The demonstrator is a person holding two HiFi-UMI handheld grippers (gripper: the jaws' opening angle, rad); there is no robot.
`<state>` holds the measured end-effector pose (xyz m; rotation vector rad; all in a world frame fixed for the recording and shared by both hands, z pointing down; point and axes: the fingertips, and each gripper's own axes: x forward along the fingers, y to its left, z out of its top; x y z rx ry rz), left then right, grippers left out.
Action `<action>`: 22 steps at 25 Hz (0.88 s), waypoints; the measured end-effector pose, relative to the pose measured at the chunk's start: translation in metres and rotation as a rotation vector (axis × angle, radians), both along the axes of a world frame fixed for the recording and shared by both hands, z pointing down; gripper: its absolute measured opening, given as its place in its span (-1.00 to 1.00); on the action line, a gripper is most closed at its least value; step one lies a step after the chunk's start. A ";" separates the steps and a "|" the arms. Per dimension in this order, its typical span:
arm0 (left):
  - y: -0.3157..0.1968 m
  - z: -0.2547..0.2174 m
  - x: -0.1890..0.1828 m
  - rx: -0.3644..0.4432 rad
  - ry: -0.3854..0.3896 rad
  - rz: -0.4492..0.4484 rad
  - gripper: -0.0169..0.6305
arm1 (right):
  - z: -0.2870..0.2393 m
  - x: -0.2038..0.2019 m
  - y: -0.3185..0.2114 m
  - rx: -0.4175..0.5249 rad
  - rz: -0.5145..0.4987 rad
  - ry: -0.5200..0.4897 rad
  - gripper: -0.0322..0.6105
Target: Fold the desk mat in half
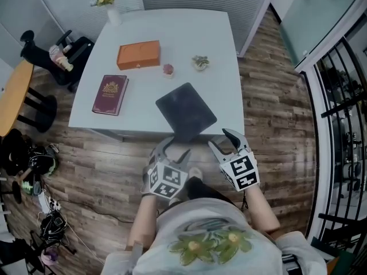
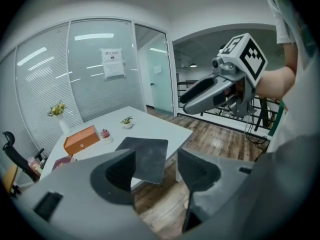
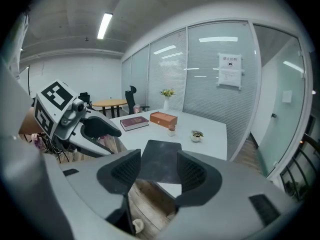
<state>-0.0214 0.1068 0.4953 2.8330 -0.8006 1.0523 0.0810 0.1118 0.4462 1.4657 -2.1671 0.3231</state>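
Note:
The dark grey desk mat (image 1: 186, 112) lies flat and turned at an angle on the white table (image 1: 172, 33), with one corner hanging over the near edge. Both grippers hover off the table in front of that edge, over the wooden floor. My left gripper (image 1: 172, 151) is open and empty, just short of the overhanging corner. My right gripper (image 1: 222, 139) is also open and empty, to the right of that corner. The left gripper view shows the mat (image 2: 145, 156) beyond its spread jaws, and the right gripper view shows the mat (image 3: 162, 159) the same way.
On the table stand an orange box (image 1: 139, 55), a maroon book (image 1: 110, 94), two small potted plants (image 1: 168, 69) (image 1: 200, 62) and a flower vase (image 1: 112, 4). A black chair (image 1: 57, 56) and a round wooden table (image 1: 14, 96) are at the left. A black railing (image 1: 344, 125) runs along the right.

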 end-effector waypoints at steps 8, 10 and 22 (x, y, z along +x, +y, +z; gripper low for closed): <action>-0.016 0.047 0.011 -0.042 -0.104 -0.020 -0.19 | 0.035 0.021 -0.021 -0.089 -0.050 0.021 -0.22; -0.019 0.058 0.014 -0.058 -0.110 -0.029 -0.19 | 0.045 0.025 -0.026 -0.105 -0.064 0.024 -0.22; -0.031 0.130 0.029 -0.107 -0.268 -0.024 -0.19 | 0.082 0.045 -0.041 -0.178 -0.120 0.066 -0.22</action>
